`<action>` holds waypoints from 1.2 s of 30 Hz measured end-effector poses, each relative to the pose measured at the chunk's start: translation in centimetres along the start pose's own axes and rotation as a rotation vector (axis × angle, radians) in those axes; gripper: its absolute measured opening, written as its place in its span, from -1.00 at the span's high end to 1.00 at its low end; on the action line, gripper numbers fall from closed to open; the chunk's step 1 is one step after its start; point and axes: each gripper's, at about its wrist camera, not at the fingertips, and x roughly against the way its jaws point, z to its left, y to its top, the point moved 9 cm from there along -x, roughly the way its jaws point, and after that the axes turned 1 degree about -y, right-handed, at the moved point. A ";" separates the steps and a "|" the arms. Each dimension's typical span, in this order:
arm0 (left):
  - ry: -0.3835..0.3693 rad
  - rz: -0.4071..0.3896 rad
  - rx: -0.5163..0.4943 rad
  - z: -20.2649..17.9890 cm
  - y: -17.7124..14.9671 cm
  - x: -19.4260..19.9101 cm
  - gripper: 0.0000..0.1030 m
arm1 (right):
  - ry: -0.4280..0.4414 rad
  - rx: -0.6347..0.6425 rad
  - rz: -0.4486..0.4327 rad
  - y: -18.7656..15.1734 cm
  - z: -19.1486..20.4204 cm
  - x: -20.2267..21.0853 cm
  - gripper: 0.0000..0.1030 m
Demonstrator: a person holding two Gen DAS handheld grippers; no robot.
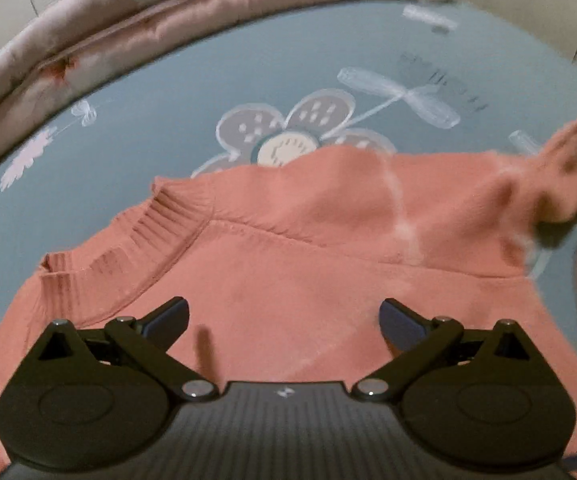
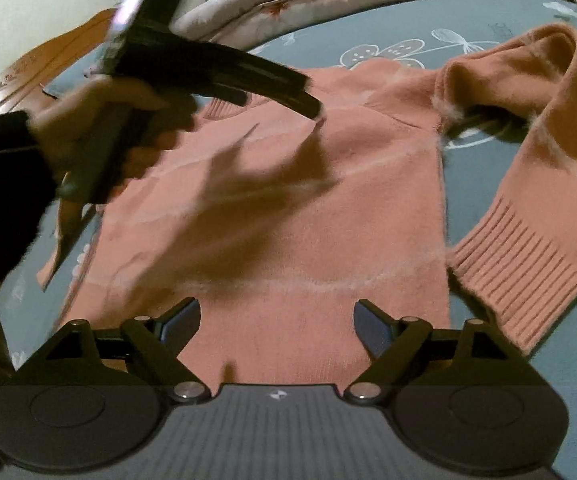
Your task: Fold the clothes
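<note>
Fingers (image 2: 180,322) of my right gripper (image 2: 277,322) stood wide and empty over the sweater (image 2: 288,208), lying flat on the blue bedsheet (image 1: 148,128) for folding. Equally wide, my left gripper (image 1: 284,318) hovered near the collar (image 1: 148,232), one sleeve (image 2: 548,184) looped toward the sheet's right edge.

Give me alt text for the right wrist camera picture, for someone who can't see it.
A salmon-pink sweater lies spread on a blue flowered bedsheet, one sleeve bent beside it. The right tool hangs open above the hem; a hand holds the left tool over the neckline.
</note>
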 end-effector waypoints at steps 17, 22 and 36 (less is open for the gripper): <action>-0.175 -0.113 0.167 2.9 4.2 2.5 -0.96 | 0.013 -0.046 -0.014 0.2 -0.1 -0.1 -0.79; -0.294 -0.135 0.383 5.4 6.9 0.7 -0.62 | 0.022 -0.051 -0.015 0.2 -0.2 -0.1 -0.79; -0.372 0.052 0.173 3.0 6.8 -2.1 -0.02 | 0.103 -0.125 -0.041 0.5 -1.1 0.1 -0.81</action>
